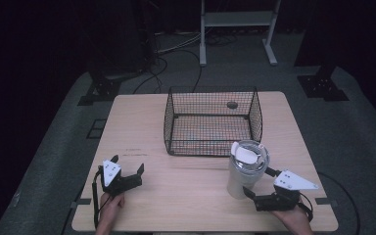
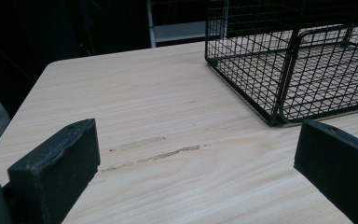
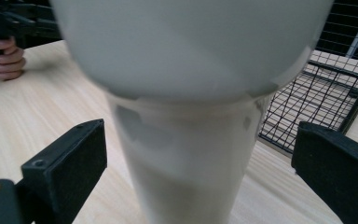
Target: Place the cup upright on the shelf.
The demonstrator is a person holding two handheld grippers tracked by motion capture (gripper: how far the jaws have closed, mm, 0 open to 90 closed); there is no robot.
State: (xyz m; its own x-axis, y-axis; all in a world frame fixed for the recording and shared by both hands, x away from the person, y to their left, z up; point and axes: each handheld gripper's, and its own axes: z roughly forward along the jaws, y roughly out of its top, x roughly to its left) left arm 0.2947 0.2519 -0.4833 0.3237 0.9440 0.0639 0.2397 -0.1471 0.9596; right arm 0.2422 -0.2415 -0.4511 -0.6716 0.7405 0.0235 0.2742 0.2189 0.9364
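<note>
Dark room, pale wooden table: the right tool was lining up on the tumbler.
The white tumbler stood upright near the table's right front corner, just before the wire basket, between the right tool's parted jaws, ungripped. The left tool rested apart near the left front corner. Next, probably: close squarely on the tumbler's narrow lower body.

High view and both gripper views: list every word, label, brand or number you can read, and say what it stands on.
None can be read.
Table: a faint dark line of marks near its left side, too small to read.
Tumbler: no lettering shows.
Wire basket: no label shows.
</note>
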